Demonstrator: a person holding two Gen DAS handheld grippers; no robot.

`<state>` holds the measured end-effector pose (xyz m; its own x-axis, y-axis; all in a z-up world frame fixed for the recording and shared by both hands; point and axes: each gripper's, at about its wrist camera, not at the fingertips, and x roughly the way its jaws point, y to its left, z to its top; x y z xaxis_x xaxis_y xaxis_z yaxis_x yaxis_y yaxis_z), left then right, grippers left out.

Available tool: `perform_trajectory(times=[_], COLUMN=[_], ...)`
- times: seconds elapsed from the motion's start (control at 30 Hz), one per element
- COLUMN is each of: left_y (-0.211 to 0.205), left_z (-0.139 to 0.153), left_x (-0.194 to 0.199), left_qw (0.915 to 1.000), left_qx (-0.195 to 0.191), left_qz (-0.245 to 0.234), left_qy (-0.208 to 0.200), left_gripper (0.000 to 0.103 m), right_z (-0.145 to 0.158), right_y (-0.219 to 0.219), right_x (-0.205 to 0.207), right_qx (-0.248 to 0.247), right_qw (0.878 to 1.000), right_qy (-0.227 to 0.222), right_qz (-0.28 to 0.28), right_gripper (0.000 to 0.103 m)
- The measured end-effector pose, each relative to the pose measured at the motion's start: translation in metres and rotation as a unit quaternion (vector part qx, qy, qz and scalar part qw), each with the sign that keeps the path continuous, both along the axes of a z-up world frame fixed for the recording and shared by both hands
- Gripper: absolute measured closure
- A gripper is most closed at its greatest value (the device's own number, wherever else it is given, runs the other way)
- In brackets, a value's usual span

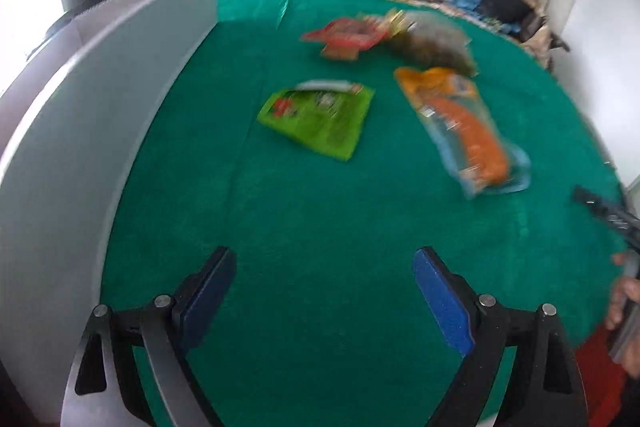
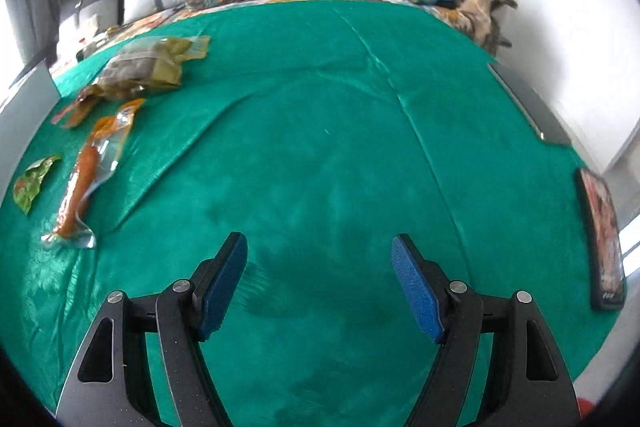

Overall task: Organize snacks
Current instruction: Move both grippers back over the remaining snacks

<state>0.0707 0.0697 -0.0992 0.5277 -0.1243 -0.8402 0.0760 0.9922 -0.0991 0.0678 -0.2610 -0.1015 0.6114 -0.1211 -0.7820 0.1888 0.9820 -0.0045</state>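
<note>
Left gripper [image 1: 324, 291] and right gripper [image 2: 320, 283] both gape empty above the green bedspread [image 2: 320, 147]; snack packets [image 1: 316, 117] lie beyond.

A green cloth [image 1: 320, 211] covers the surface. Upper centre lie a lime-green packet [image 1: 320, 119], an orange sausage pack [image 1: 464, 131], a red-orange packet [image 1: 344, 37] and a brownish clear bag [image 1: 436, 43].

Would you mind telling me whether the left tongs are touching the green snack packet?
Apart. The left wrist view shows the open left tongs with bare green cloth between them and the green snack packet.
</note>
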Motion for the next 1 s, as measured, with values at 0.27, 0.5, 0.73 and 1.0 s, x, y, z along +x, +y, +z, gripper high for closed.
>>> perform_trajectory(times=[0.27, 0.5, 0.73, 1.0], left_y=[0.003, 0.002, 0.0, 0.0], left_z=[-0.014, -0.017, -0.017, -0.017], left_x=[-0.002, -0.003, -0.004, -0.006], left_qw=[0.9991, 0.9987, 0.9983, 0.9981], left_qx=[0.039, 0.045, 0.046, 0.047], left_qz=[0.009, 0.008, 0.004, 0.004], left_qy=[-0.011, -0.021, -0.034, -0.038], left_gripper=[0.002, 0.0, 0.0, 0.0], right_z=[-0.008, -0.013, -0.013, -0.013], right_y=[0.017, 0.018, 0.019, 0.019], right_x=[0.0, 0.003, 0.004, 0.004], right_qx=[-0.01, -0.006, -0.007, -0.007], right_qw=[1.0, 1.0, 1.0, 1.0], right_qy=[-0.002, 0.0, 0.002, 0.002], right_qz=[0.018, 0.019, 0.02, 0.02], right_gripper=[0.024, 0.018, 0.016, 0.016])
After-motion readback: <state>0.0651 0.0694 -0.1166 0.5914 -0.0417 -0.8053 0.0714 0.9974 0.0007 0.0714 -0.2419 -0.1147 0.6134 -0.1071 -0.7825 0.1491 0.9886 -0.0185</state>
